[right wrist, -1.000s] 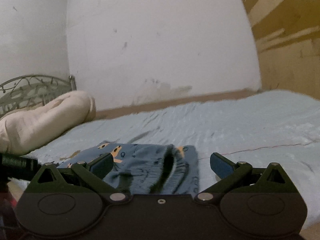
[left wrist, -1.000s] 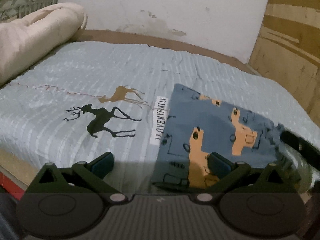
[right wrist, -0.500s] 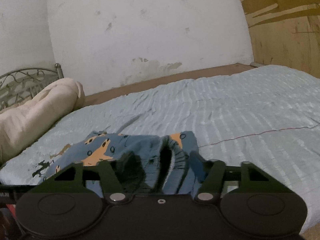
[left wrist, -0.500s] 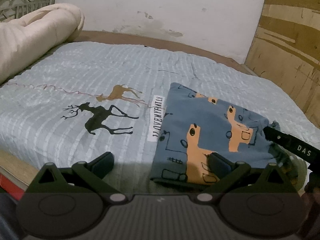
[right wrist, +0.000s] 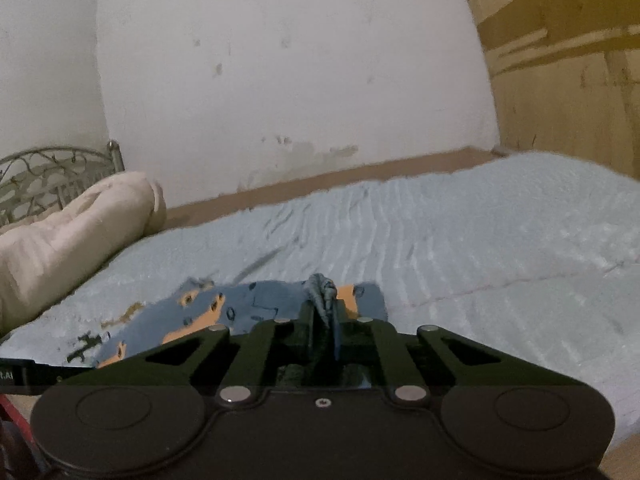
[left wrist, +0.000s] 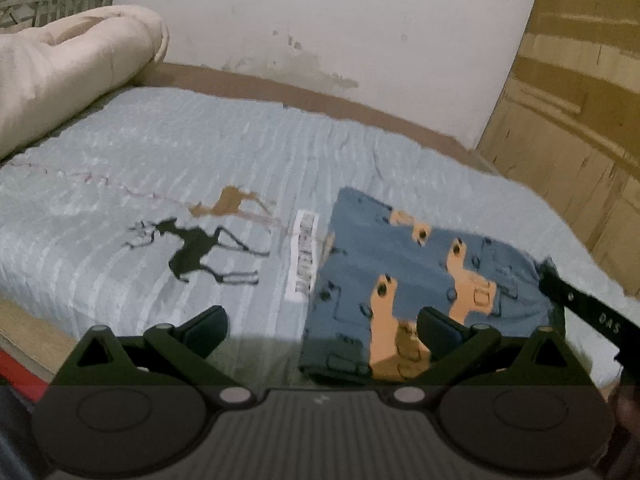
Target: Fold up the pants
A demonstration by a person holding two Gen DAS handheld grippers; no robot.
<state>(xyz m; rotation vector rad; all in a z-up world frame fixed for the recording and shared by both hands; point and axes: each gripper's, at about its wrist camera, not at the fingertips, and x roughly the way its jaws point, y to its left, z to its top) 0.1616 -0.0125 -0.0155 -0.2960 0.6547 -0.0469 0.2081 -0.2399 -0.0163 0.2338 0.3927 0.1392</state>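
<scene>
Lying folded, blue pants [left wrist: 420, 272] pinched by right tongs [right wrist: 322, 320].

The pants [left wrist: 404, 276] are blue with orange animal prints; the bed cover [left wrist: 200, 160] is pale blue with black and brown deer.

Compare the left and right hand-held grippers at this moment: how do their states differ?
The left hand-held gripper is open, fingers spread wide; the right hand-held gripper is shut on a bunched edge of the pants.
The left hand-held gripper holds nothing, one finger over the bedspread, the other over the pants; the right pinches fabric between its fingers.
Both point across the same bed toward the white wall.
</scene>
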